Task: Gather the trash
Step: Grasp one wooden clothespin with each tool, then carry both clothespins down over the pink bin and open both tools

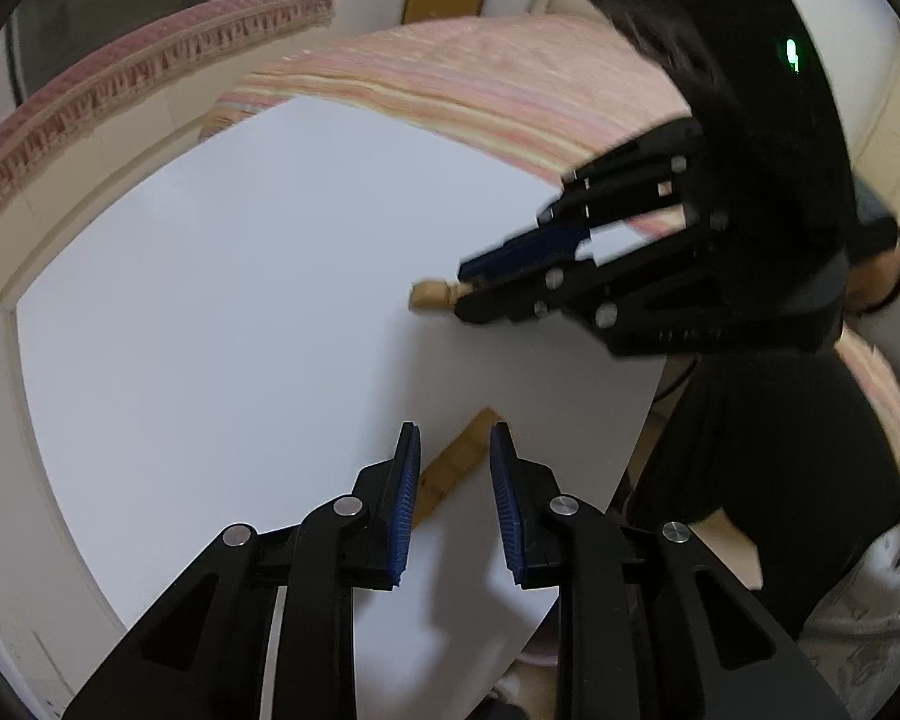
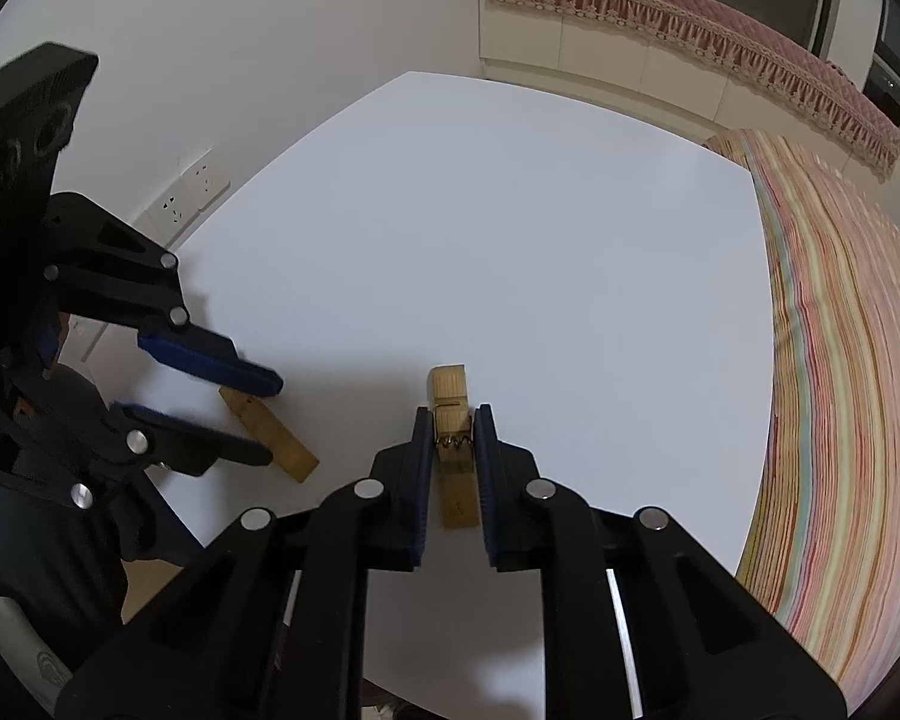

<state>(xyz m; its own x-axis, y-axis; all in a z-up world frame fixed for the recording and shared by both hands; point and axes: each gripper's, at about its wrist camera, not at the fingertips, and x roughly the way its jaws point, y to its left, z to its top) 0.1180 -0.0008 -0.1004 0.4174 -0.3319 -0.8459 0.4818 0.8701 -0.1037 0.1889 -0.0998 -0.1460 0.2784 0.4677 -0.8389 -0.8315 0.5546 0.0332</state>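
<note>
Left gripper [image 1: 453,438], bottom centre of the left wrist view: blue pads close together, clamped on a slanted clothespin [image 1: 456,462]. The wooden pin lies diagonally across the gap, its upper tip at the right pad and its lower end running behind the left pad. It rests on the white table [image 1: 210,300] near the lower right edge.

Right gripper [image 2: 453,414], bottom centre of the right wrist view: pads closed on a second clothespin [image 2: 448,387], pinching it at the wire spring. The pin points straight up the frame, with its square end sticking out past the fingertips and its tail running back between the fingers. It also lies flat on the table.

In the right wrist view the left gripper comes in from the left edge. Its upper finger covers one end of the slanted clothespin and its lower finger crosses the middle. The two pins are near each other but apart.

Around:
- A striped cloth [image 2: 840,360] lies along the table's right side.
- A fringed pink cover [image 2: 690,18] is at upper right.
- Wall sockets [image 2: 192,189] are at left.

In the left wrist view the right gripper's body blocks the upper right, with a hand [image 1: 876,282] behind it and the person's dark clothing [image 1: 750,450] below.
</note>
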